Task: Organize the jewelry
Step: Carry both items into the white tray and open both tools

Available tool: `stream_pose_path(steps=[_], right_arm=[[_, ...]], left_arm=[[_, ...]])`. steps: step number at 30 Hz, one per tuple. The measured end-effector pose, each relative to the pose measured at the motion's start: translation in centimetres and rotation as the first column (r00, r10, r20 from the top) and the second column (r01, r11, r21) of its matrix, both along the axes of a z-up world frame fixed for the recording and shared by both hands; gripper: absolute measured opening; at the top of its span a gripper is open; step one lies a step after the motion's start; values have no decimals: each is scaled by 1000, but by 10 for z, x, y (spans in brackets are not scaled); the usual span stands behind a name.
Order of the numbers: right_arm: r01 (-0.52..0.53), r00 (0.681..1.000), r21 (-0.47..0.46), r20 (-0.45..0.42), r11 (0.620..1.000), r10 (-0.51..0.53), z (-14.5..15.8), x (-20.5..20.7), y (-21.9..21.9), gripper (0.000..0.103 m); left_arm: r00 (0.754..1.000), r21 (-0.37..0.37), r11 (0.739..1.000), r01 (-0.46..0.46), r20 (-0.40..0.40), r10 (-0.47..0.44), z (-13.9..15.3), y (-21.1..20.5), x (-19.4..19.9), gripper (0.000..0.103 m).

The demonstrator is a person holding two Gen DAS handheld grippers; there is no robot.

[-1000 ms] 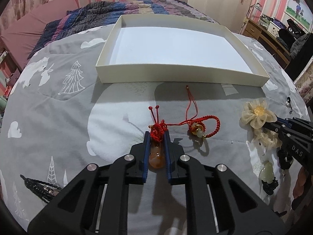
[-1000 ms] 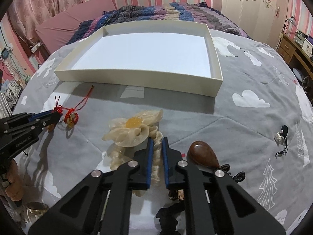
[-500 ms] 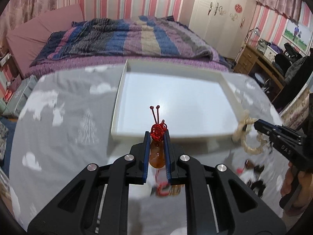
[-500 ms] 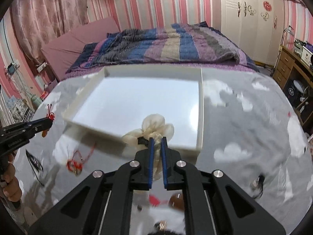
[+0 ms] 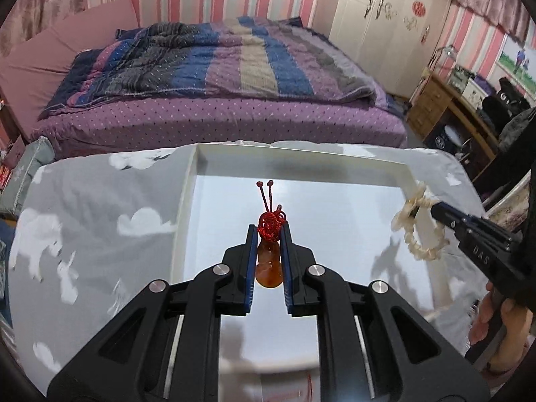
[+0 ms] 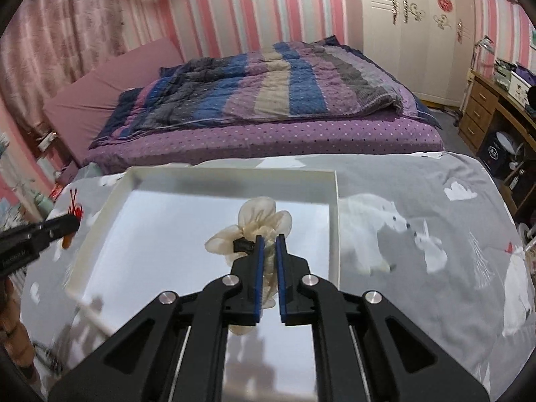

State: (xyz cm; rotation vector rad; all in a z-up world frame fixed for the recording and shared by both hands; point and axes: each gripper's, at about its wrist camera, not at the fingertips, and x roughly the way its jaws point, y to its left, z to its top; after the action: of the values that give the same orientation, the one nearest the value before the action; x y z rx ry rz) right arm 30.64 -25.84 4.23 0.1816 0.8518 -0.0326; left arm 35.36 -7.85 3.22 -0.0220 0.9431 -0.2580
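Note:
My left gripper [image 5: 269, 231] is shut on an orange pendant with a red knotted cord [image 5: 270, 226] and holds it above the open white box [image 5: 187, 201]. My right gripper [image 6: 270, 239] is shut on a cream flower hair tie [image 6: 258, 222], also held over the box [image 6: 335, 207]. The right gripper with the hair tie shows in the left wrist view [image 5: 432, 206] at the box's right side. The left gripper with the red cord shows in the right wrist view [image 6: 75, 217] at the box's left side.
The box lies on a grey bedspread with white animal prints [image 6: 418, 234]. Behind it stands a bed with a striped purple and blue quilt [image 5: 217, 60]. A wooden desk [image 6: 492, 107] stands at the right.
Both grippers have lifted their pieces off the bedspread and carried them forward over the white box. The remaining jewelry on the bedspread has dropped out of view.

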Motion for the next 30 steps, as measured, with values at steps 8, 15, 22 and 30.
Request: stream_pose_path(steps=[8, 15, 22, 30], right_arm=[[62, 998, 24, -31, 998, -61, -32, 52, -17, 7], [80, 995, -7, -66, 997, -81, -47, 64, -16, 7], [77, 990, 5, -116, 997, -76, -61, 70, -21, 7], [66, 984, -36, -165, 997, -71, -67, 75, -14, 10]], left_arm=[[998, 40, 999, -22, -63, 24, -37, -9, 52, 12], [994, 124, 991, -46, -96, 59, -48, -16, 74, 12], [992, 127, 991, -48, -109, 62, -52, -26, 87, 12], [991, 167, 985, -44, -114, 64, -61, -29, 85, 12]])
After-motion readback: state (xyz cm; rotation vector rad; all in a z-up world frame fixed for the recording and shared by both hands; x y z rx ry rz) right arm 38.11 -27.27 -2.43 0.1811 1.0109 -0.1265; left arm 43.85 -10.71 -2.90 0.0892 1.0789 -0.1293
